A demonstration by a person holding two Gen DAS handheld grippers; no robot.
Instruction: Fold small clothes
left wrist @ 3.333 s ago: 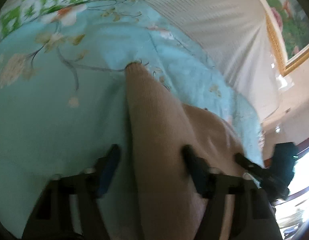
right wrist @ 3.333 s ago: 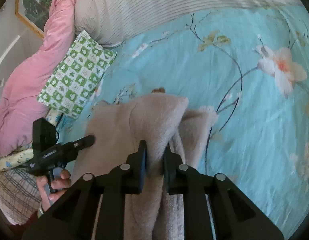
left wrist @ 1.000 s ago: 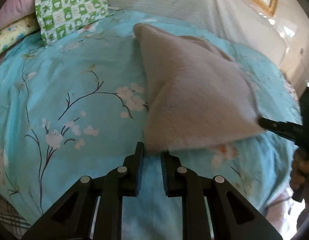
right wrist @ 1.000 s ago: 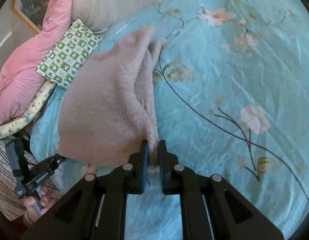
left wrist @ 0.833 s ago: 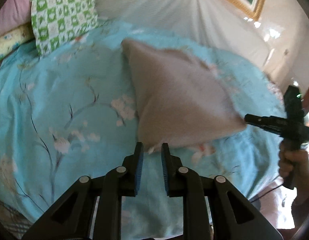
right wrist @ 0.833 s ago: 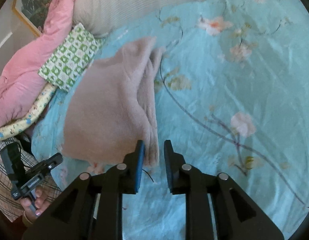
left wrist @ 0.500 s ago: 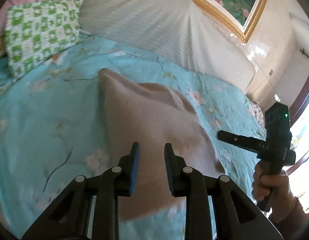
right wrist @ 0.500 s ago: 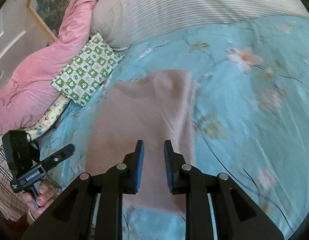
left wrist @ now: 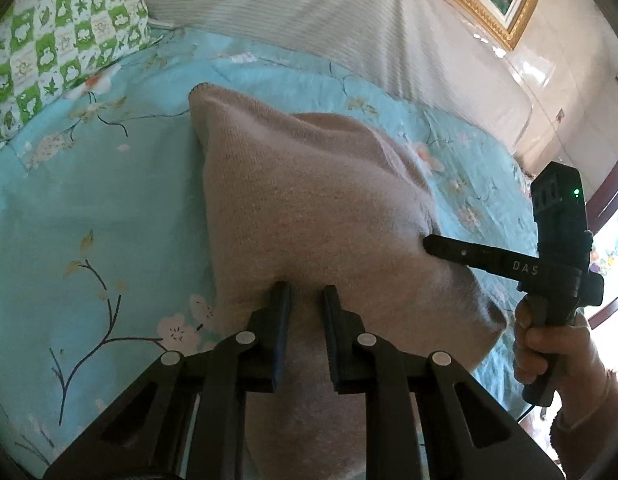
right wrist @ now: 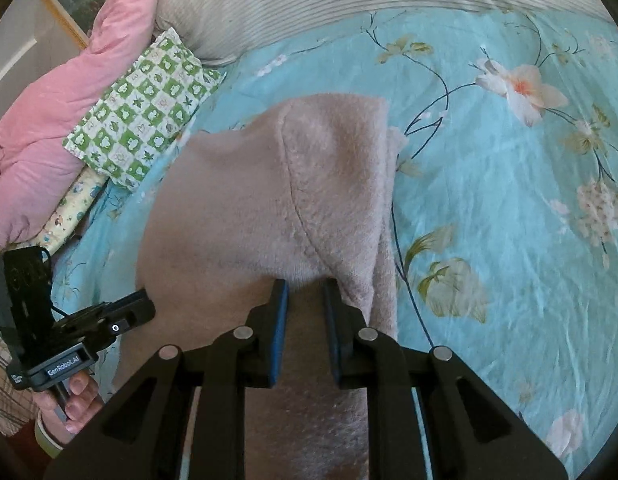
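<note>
Left wrist view: nearest, the left gripper (left wrist: 307, 294) angles down at the bed, its black fingers with blue pads (left wrist: 284, 320) drawn close; the jaws have just been closing, and a raised fold of the sweater (left wrist: 309, 200) fills the narrow gap between them, pinched at its near hem. To the right, the right hand (left wrist: 549, 344) wraps a dark handle, wrist low, a fuzzy cuff showing; its slim black fingers reach leftward and touch the sweater's right edge. From the right wrist view, the right gripper (right wrist: 306, 286) also tips downward; its jaws too have just been closing and stand nearly together, nipping a bunched ridge of the same knit. At the lower left of that view the left hand (right wrist: 75, 400) grips its own tool upright.

The sweater is soft, fuzzy, beige-pink, folded into a rough wedge that narrows toward the far end, a curved seam across it; it lies mid-bed on a smooth turquoise sheet (left wrist: 89, 200) printed with blossoms and thin dark branches. Farther left sit a green-and-white checked pillow (left wrist: 61, 32) and a puffy pink quilt (right wrist: 49, 112); beyond, a finely striped pale cover (left wrist: 309, 12) and a gilt picture frame (left wrist: 481, 0).
</note>
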